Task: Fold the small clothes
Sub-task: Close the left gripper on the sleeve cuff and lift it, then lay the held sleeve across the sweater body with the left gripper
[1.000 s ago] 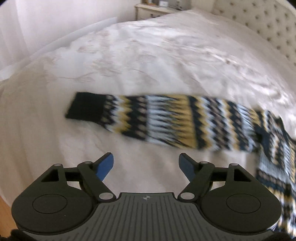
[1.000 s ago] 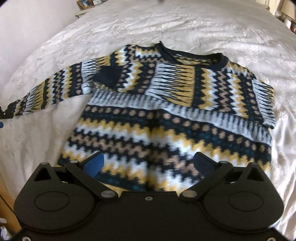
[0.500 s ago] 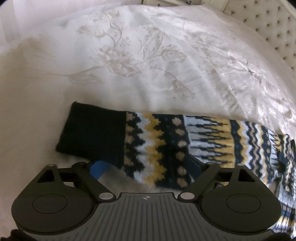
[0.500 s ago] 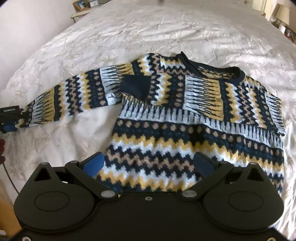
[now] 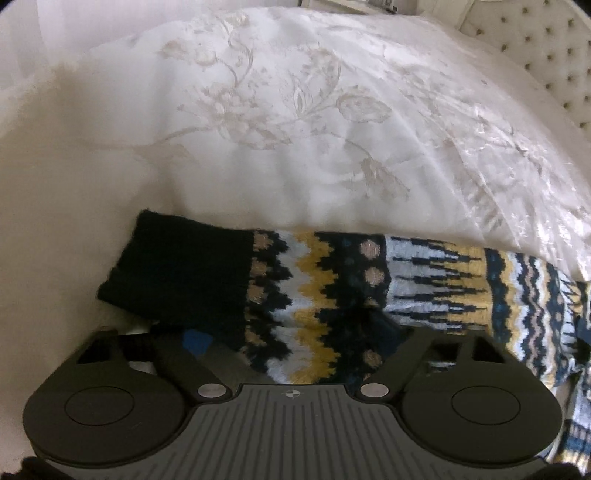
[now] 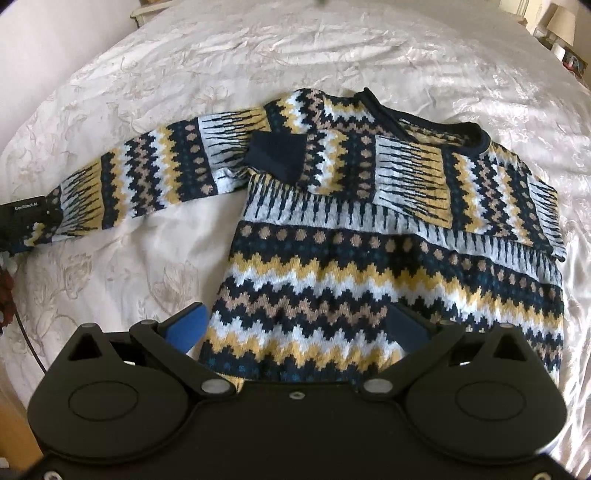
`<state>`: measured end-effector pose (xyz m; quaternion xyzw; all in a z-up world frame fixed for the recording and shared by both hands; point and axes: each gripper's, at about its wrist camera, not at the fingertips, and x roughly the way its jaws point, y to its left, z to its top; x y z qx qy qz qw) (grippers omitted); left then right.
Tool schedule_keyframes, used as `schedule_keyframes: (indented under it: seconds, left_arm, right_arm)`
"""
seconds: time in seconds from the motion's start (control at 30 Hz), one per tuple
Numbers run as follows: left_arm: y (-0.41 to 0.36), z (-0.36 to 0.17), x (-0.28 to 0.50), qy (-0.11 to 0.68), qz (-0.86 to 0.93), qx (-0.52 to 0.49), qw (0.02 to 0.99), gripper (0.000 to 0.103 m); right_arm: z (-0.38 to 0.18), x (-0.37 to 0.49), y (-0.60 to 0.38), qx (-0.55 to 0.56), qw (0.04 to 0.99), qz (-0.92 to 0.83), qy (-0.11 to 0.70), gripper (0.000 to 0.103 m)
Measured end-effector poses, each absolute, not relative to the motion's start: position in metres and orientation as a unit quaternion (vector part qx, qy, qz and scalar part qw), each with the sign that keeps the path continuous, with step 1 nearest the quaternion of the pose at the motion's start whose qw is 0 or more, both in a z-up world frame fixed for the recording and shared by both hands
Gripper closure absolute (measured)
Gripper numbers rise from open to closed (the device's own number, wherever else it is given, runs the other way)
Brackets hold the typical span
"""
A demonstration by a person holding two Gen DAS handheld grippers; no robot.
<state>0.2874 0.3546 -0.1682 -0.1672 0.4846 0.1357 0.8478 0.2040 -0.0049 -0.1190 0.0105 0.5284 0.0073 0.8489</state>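
Note:
A knitted sweater (image 6: 369, 273) in navy, yellow, white and tan zigzags lies flat on the bed, neck away from me. One sleeve is folded across the chest, its dark cuff (image 6: 277, 157) lying on the body. The other sleeve (image 6: 147, 177) stretches out to the left. In the left wrist view this sleeve's end (image 5: 314, 295) with its dark cuff (image 5: 184, 273) lies between the wide-apart fingers of my left gripper (image 5: 291, 339), partly hiding them. My right gripper (image 6: 295, 325) is open over the sweater's hem, holding nothing.
The white floral bedspread (image 6: 110, 280) covers the bed. A tufted headboard (image 5: 546, 55) stands at the far right in the left wrist view. Bedside furniture and a lamp (image 6: 561, 22) are at the far edge. A dark cable (image 6: 26, 332) hangs at the left.
My left gripper has moved forward and down onto the outstretched sleeve end, which now lies between its fingers. The right gripper has shifted, bringing the sweater more to the right in view.

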Motion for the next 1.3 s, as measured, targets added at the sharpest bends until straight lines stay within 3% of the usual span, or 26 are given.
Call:
schedule_keyframes:
  seconds: [0.03, 0.07, 0.13, 0.5, 0.8, 1.0, 1.3]
  left_arm:
    - [0.353, -0.165, 0.286, 0.480, 0.143, -0.161, 0.850, 0.059]
    - [0.352, -0.161, 0.286, 0.477, 0.148, -0.158, 0.852, 0.078]
    - [0.351, -0.152, 0.285, 0.467, 0.136, -0.166, 0.858, 0.097]
    - [0.285, -0.049, 0.292, 0.358, 0.098, -0.106, 0.922, 0.097]
    - [0.129, 0.028, 0.309, 0.290, -0.021, -0.043, 0.956, 0.097]
    - [0.012, 0.020, 0.321, 0.296, -0.107, -0.019, 0.949, 0.097]
    - [-0.137, -0.063, 0.328, 0.386, -0.197, 0.047, 0.900, 0.095]
  right_arm:
    - [-0.119, 0.204, -0.006, 0.012, 0.849, 0.007, 0.529, 0.001]
    - [-0.119, 0.204, -0.007, 0.013, 0.848, 0.007, 0.529, 0.001]
    - [-0.120, 0.204, -0.011, 0.016, 0.847, 0.007, 0.531, 0.001]
    - [-0.127, 0.208, -0.047, 0.043, 0.852, 0.037, 0.520, 0.001]
    - [-0.133, 0.207, -0.125, 0.088, 0.854, 0.052, 0.510, 0.001]
    - [-0.131, 0.198, -0.190, 0.113, 0.860, 0.038, 0.497, 0.001]
    - [-0.135, 0.177, -0.274, 0.145, 0.861, -0.002, 0.488, 0.001]
